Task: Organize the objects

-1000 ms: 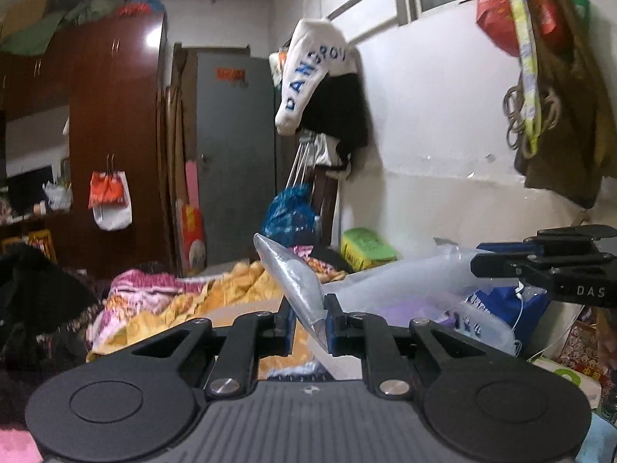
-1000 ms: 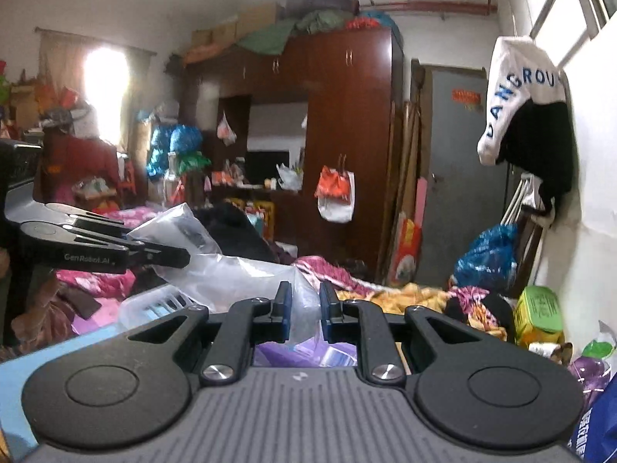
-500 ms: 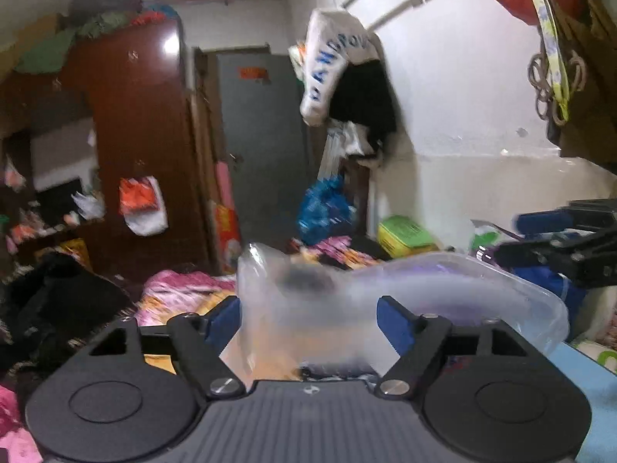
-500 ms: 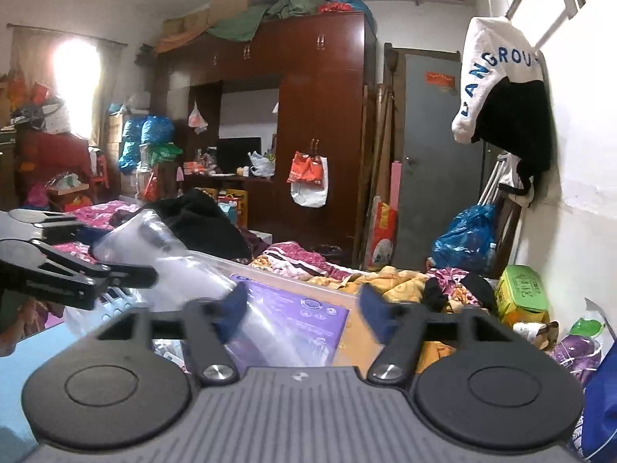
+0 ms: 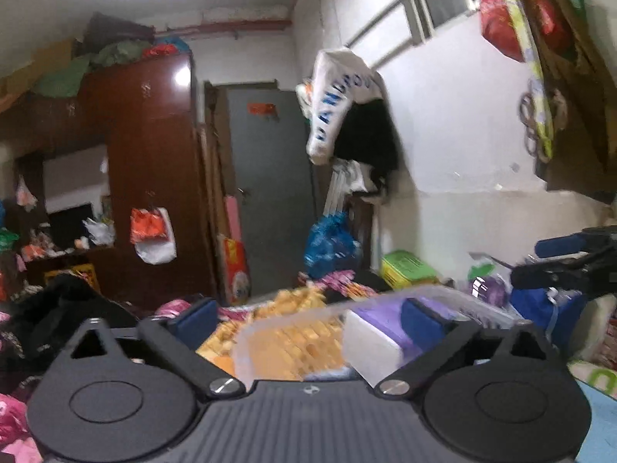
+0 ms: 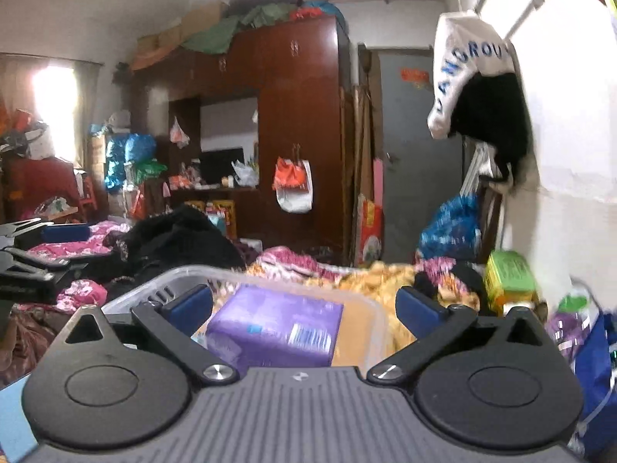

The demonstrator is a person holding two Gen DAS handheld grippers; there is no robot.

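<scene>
A clear plastic bin [image 5: 478, 301] lies just past my fingers, with a purple box [image 5: 378, 332] inside it. In the right wrist view the same bin [image 6: 370, 308] and purple box [image 6: 277, 328] sit between my fingers. My left gripper [image 5: 304, 318] is open and empty, above the bin's near edge. My right gripper [image 6: 304, 305] is open and empty over the bin. The right gripper shows at the right edge of the left wrist view [image 5: 570, 258]; the left gripper shows at the left edge of the right wrist view [image 6: 34, 254].
A blue table surface [image 5: 601, 416] is under the bin. Behind it is a bed with orange and pink bedding [image 6: 347, 270] and black clothes [image 6: 181, 239]. A green box [image 6: 509, 274] and blue bags [image 5: 547, 308] stand by the white wall on the right.
Both grippers were shut on the clear plastic bag's edges a second ago. Both have opened wide and let it go; the bag is gone from between the fingers and the bin with the purple box shows.
</scene>
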